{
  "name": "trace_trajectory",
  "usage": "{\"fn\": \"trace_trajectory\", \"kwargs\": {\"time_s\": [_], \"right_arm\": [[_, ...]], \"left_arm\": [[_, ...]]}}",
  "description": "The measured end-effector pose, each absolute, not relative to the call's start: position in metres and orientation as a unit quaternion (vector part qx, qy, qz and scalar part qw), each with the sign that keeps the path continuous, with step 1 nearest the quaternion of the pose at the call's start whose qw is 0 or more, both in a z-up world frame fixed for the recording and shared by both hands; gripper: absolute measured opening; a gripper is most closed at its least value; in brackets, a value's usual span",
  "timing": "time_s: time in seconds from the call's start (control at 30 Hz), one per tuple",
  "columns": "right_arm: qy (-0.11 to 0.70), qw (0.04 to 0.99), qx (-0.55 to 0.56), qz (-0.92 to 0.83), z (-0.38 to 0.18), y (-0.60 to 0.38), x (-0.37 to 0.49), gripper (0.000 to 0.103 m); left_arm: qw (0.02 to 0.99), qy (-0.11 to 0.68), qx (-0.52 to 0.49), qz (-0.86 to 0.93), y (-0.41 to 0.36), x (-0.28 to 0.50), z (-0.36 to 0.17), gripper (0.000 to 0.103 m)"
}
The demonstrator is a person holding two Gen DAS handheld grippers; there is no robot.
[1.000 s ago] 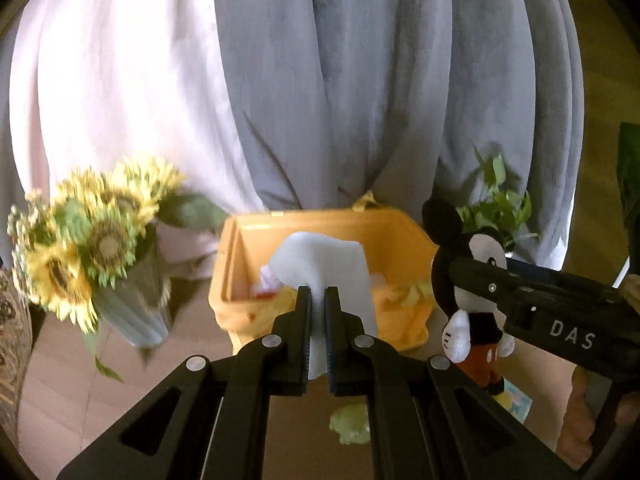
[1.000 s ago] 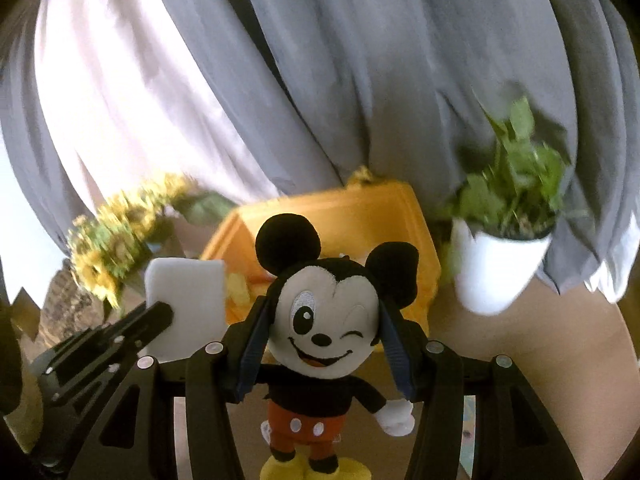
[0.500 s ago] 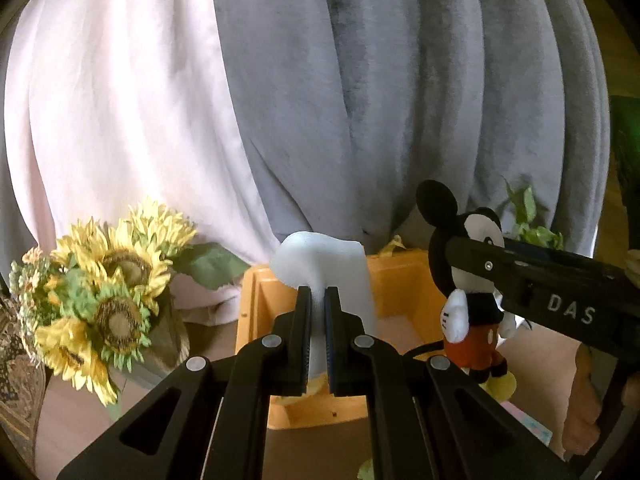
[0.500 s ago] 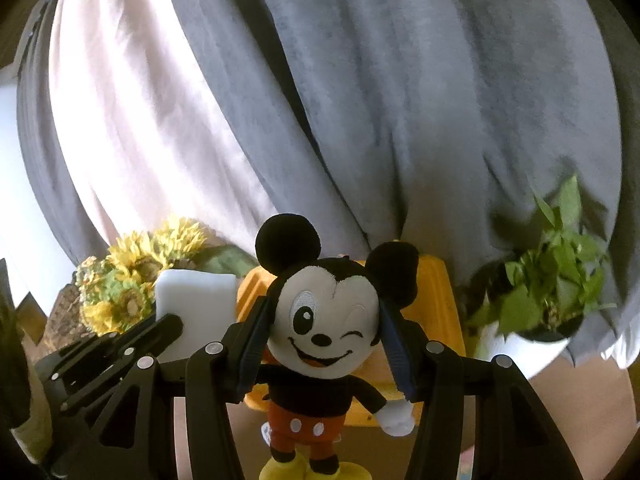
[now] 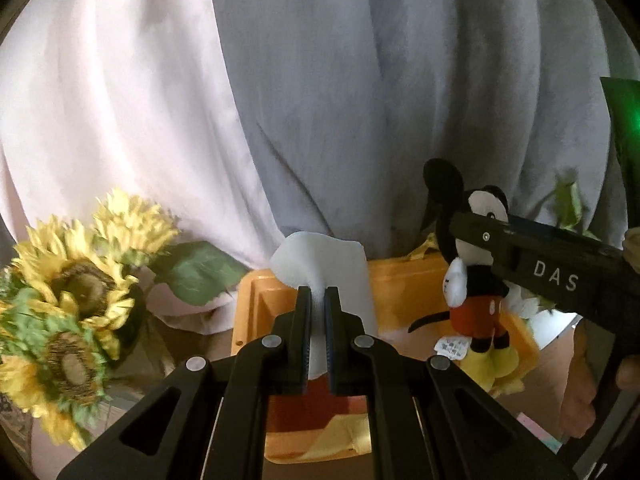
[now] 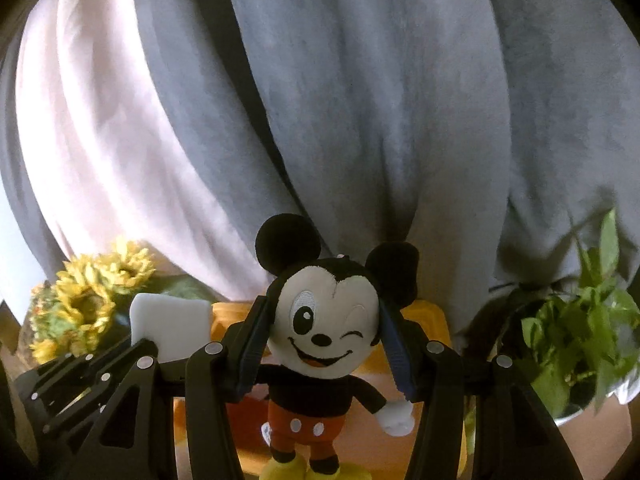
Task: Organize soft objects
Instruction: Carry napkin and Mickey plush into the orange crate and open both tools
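Observation:
My left gripper [image 5: 318,300] is shut on a white sponge [image 5: 324,260], squeezing its middle, held in the air over the near side of a yellow bin [image 5: 404,280]. The sponge also shows at the left of the right wrist view [image 6: 170,326]. My right gripper [image 6: 324,320] is shut on the head of a Mickey Mouse plush [image 6: 324,336], which hangs upright. In the left wrist view the plush [image 5: 472,280] hangs over the bin's right part. The bin [image 6: 424,316] holds red and yellow soft items.
Sunflowers in a vase [image 5: 72,296] stand left of the bin. A green potted plant [image 6: 580,340] stands to its right. Grey and pale pink curtains [image 5: 320,100] hang close behind. A wooden surface lies under the bin.
Both grippers have lifted and tilted up with their loads; the bin and flowers sit lower in both views, and the curtain fills more of them. Both grips are unchanged.

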State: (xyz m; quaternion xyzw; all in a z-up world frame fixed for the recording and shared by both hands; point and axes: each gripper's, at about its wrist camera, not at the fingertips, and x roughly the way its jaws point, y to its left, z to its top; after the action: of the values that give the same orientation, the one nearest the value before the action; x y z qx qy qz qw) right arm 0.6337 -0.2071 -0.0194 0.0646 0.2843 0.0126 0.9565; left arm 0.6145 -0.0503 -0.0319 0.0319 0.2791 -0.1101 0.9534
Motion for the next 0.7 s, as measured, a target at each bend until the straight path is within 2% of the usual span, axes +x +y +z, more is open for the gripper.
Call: {"fn": "trace_trajectory", "kwargs": {"time_s": [0.2, 0.7], "right_arm": [[0.31, 0.949, 0.058, -0.002, -0.053, -0.212, 0.664, 0.055], [0.46, 0.886, 0.056, 0.006, -0.124, -0.218, 0.685, 0.055]], "left_arm": [[0.941, 0.315, 0.035, -0.116, -0.058, 0.642, -0.062, 0.008], [0.907, 0.396, 0.055, -0.131, -0.071, 0.665, -0.11, 0.01]]}}
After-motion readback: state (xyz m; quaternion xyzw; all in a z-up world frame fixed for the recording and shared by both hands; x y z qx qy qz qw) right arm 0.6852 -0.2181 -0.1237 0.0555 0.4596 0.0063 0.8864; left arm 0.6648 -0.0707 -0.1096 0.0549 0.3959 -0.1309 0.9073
